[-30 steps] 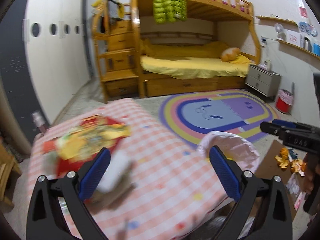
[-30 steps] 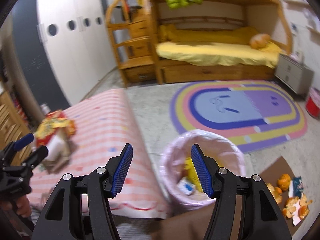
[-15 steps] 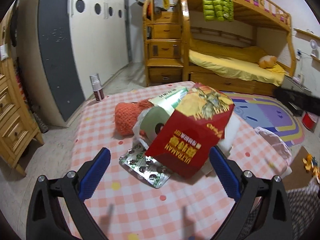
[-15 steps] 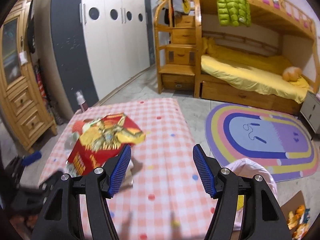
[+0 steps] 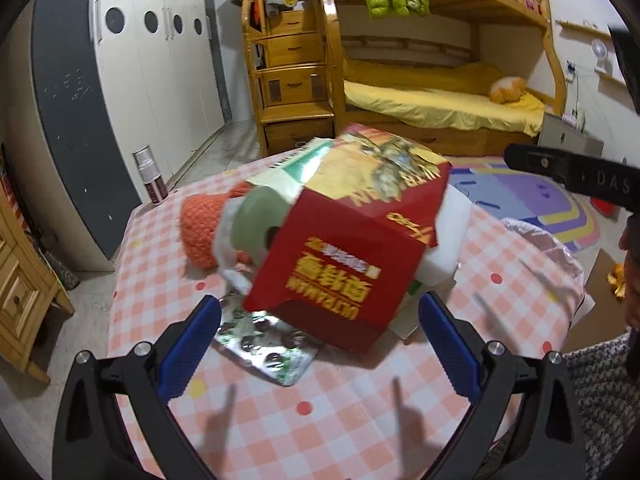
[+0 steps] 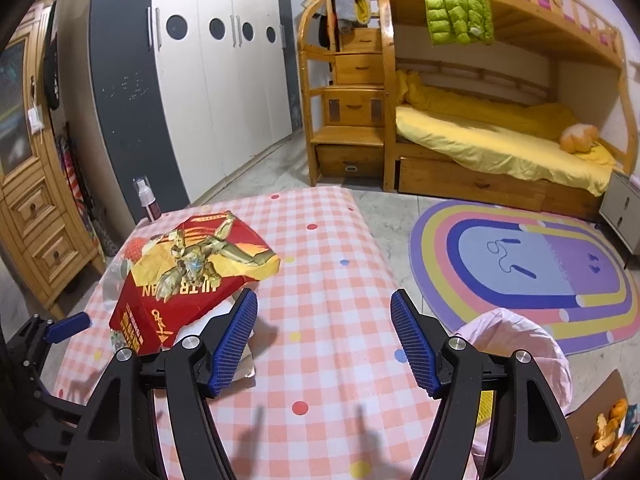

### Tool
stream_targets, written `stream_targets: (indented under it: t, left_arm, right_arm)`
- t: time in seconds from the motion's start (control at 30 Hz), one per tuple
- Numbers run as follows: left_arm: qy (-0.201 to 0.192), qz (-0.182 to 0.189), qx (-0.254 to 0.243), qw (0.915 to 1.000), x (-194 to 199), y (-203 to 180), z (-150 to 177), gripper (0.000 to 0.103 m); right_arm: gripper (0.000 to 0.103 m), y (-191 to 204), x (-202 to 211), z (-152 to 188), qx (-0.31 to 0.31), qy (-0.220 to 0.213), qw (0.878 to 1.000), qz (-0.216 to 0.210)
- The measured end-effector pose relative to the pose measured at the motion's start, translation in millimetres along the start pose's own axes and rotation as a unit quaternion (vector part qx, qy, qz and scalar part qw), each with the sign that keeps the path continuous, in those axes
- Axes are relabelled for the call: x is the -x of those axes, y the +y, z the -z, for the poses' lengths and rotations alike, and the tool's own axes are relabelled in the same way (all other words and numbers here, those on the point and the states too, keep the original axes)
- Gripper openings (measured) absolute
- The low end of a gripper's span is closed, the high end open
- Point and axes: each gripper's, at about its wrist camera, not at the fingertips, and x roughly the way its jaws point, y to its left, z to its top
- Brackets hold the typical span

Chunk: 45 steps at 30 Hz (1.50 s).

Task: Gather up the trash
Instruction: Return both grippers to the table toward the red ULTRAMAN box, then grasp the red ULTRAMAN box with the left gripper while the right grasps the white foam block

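Item: trash pile on the checked table (image 5: 340,412).
Contents: red carton (image 5: 352,256) on top, tilted; green tape roll (image 5: 260,224), orange knit piece (image 5: 200,232) and white block (image 5: 444,240) beneath and beside it; foil pill sheet (image 5: 268,344) at the near edge, partly under the carton.

Left gripper (image 5: 316,344): jaws spread wide, empty, the carton's near corner between the fingers, not touching.
Right gripper (image 6: 324,344): jaws spread wide, empty, over bare cloth just right of the pile.
Bin with pink liner (image 6: 516,344): on the floor, at the table's near right.

Step in hand, by judgement: approach to the next piece; pile not yet cleared.
Next move calls for: left jaws lower and close across the carton, or the pill sheet, then carry right to the bin.

Change from half a second ago: left gripper is closer, carton looms larger; right gripper has swung toward the pile.
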Motion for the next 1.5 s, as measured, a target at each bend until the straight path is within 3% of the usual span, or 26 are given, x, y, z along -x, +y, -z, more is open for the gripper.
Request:
stream_targets:
  t: [0.2, 0.4, 0.6, 0.7, 0.83, 0.93, 1.33, 1.5]
  left_arm:
    - [0.022, -0.012, -0.012, 0.9996, -17, -8, -4, 0.096]
    - [0.018, 0.026, 0.003, 0.9995, -17, 2, -14, 0.096]
    - [0.029, 0.048, -0.036, 0.9978, -29, 0, -20, 0.095]
    - [0.016, 0.050, -0.066, 0.9965, -32, -7, -22, 0.095]
    - [0.019, 0.064, -0.084, 0.9942, -43, -12, -24, 0.083]
    - [0.016, 0.070, -0.079, 0.9943, -42, -13, -24, 0.082]
    - [-0.075, 0.001, -0.012, 0.9971, 38, -12, -15, 0.081]
    - [-0.100, -0.022, 0.032, 0.9942, 58, 5, -15, 0.081]
  right_arm:
    - [0.075, -2, -4, 1, 0.002, 0.010, 1.000, -0.012]
    - [0.085, 2, -7, 2, 0.008, 0.014, 1.000, -0.024]
    - [0.085, 4, -4, 2, 0.016, 0.003, 1.000, -0.026]
    - [0.085, 3, -2, 1, 0.013, -0.006, 1.000, -0.028]
    - [0.085, 4, 3, 1, 0.016, -0.021, 0.999, -0.027]
    - [0.085, 5, 4, 2, 0.019, -0.026, 0.999, -0.027]
    - [0.085, -1, 8, 4, 0.005, -0.028, 0.998, -0.052]
    - [0.082, 12, 7, 8, 0.036, -0.014, 0.996, -0.081]
